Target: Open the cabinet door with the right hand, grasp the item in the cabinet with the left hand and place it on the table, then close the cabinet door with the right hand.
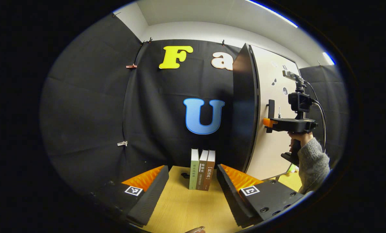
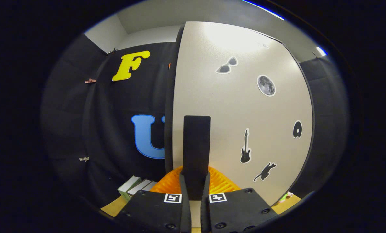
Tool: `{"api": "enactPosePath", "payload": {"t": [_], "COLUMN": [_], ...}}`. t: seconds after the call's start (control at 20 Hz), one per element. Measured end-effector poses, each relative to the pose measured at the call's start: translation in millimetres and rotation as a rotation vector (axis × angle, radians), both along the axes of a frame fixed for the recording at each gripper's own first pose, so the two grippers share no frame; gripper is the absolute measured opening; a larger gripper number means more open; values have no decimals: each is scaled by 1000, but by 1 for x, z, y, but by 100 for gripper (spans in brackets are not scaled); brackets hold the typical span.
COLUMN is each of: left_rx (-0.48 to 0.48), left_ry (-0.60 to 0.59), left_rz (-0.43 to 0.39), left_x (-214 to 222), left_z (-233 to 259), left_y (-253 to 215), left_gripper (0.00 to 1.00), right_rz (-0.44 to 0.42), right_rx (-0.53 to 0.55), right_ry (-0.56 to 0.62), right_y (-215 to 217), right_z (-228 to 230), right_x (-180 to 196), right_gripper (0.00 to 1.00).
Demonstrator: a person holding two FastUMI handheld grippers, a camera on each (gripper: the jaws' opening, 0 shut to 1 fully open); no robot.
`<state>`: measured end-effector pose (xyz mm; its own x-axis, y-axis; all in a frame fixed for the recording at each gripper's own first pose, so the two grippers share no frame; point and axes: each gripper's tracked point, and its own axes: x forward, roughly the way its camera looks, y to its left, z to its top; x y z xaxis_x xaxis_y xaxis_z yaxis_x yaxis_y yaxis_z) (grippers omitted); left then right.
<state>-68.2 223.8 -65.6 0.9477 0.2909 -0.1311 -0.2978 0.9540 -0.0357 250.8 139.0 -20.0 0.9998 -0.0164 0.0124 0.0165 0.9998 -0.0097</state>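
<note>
Two things decide the coming move — the cabinet door (image 2: 244,106) and its handle (image 2: 196,152). The door stands tall and pale, dotted with small stickers, its dark edge turned toward the booth wall; from the left gripper view it sits to the right, well beyond the table (image 1: 183,207). The handle is a dark bar with its long axis upright, and the right gripper (image 2: 195,191) has its fingers closed on that bar from either side, gripping near its lower end. So the door is in hand, and I judge the pull has to swing it outward about its far vertical edge. No item inside the cabinet can be made out yet. Three books (image 1: 202,169) stand upright on the table, straight ahead of the left gripper (image 1: 193,183), whose fingers are spread wide apart and hold nothing, waiting near the tabletop.
</note>
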Motion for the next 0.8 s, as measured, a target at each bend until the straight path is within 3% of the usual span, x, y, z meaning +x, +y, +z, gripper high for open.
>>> {"api": "enactPosePath", "payload": {"t": [0.4, 0.8], "left_rx": [9, 56], "left_ry": [-13, -43], "left_rz": [-34, -127], "left_x": [-36, -47], "left_z": [3, 26], "left_y": [-32, -95], "left_gripper": [94, 94], "right_rz": [43, 49], "right_rx": [13, 31], "right_ry": [4, 7], "right_y": [-9, -59], "right_z": [11, 16], "right_x": [-60, -143], "right_gripper": [16, 15]}}
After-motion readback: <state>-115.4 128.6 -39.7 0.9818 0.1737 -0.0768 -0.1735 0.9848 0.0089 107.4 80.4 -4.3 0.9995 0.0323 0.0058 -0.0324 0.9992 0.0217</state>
